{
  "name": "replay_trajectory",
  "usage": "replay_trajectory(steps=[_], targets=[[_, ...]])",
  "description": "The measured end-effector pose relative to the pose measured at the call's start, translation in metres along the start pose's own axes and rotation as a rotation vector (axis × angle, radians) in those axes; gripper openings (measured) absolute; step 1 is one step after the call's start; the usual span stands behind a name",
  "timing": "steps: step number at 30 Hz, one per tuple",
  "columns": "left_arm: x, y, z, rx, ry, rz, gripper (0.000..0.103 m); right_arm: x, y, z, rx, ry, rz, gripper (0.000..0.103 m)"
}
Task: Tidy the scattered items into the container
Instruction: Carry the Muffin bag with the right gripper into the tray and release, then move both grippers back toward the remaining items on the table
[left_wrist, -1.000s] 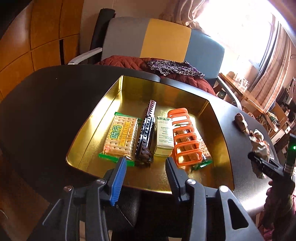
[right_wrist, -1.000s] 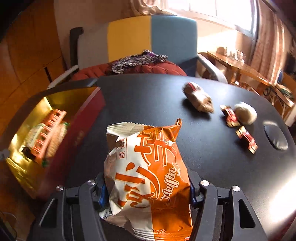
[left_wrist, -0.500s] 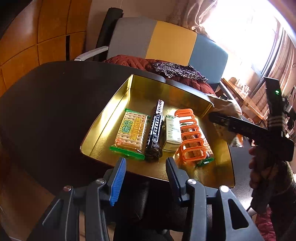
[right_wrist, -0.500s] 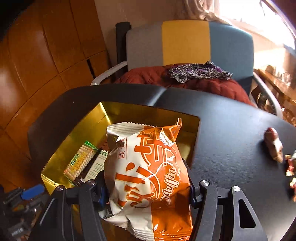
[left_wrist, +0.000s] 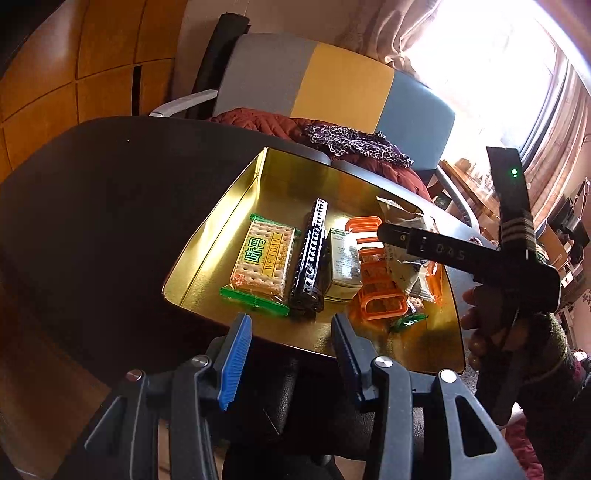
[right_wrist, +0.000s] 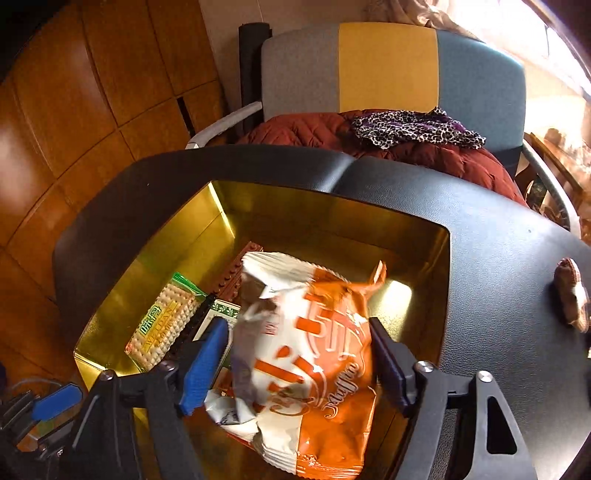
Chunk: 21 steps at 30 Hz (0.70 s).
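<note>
A gold tin tray (left_wrist: 236, 206) sits on the black table; it also shows in the right wrist view (right_wrist: 325, 214). It holds a cracker pack (left_wrist: 264, 258), a dark brick strip (left_wrist: 312, 258), a small box (left_wrist: 343, 264) and an orange rack (left_wrist: 376, 306). My right gripper (right_wrist: 295, 365) is open over the tray, and the orange-and-white muffin bag (right_wrist: 314, 354) sits blurred between its spread fingers, loose. In the left wrist view the right gripper (left_wrist: 391, 232) hangs over the bag (left_wrist: 410, 254). My left gripper (left_wrist: 291, 350) is open and empty at the tray's near edge.
A brown wrapped snack (right_wrist: 572, 291) lies on the table right of the tray. A grey, yellow and blue chair (right_wrist: 388, 70) with a red blanket (right_wrist: 369, 136) stands behind the table. Wood panelling is at the left.
My right gripper carried the muffin bag from the table to over the tray, then opened; the bag is slipping down. My left gripper drew back slightly and stayed open.
</note>
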<state>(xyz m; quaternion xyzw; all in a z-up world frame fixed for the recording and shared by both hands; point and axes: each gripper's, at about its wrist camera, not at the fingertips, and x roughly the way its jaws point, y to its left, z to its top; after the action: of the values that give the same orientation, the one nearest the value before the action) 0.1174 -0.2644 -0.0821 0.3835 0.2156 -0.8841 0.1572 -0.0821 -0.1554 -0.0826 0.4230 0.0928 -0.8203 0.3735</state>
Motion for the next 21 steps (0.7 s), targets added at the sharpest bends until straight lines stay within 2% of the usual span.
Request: replay_trajectory(steps=[5, 13, 15, 21], targets=[[-0.001, -0.008, -0.001, 0.016, 0.005, -0.004, 0.046, -0.021, -0.011, -0.003, 0.045, -0.056, 0.019, 0.087], [-0.001, -0.029, -0.001, 0.067, 0.011, -0.013, 0.046, -0.056, -0.033, -0.018, 0.093, -0.133, 0.009, 0.092], [-0.002, -0.035, 0.001, 0.086, 0.01, -0.018, 0.046, -0.065, -0.045, -0.026, 0.116, -0.149, -0.028, 0.101], [0.004, -0.074, 0.011, 0.173, 0.023, -0.065, 0.046, -0.087, -0.117, -0.062, 0.254, -0.14, -0.147, 0.103]])
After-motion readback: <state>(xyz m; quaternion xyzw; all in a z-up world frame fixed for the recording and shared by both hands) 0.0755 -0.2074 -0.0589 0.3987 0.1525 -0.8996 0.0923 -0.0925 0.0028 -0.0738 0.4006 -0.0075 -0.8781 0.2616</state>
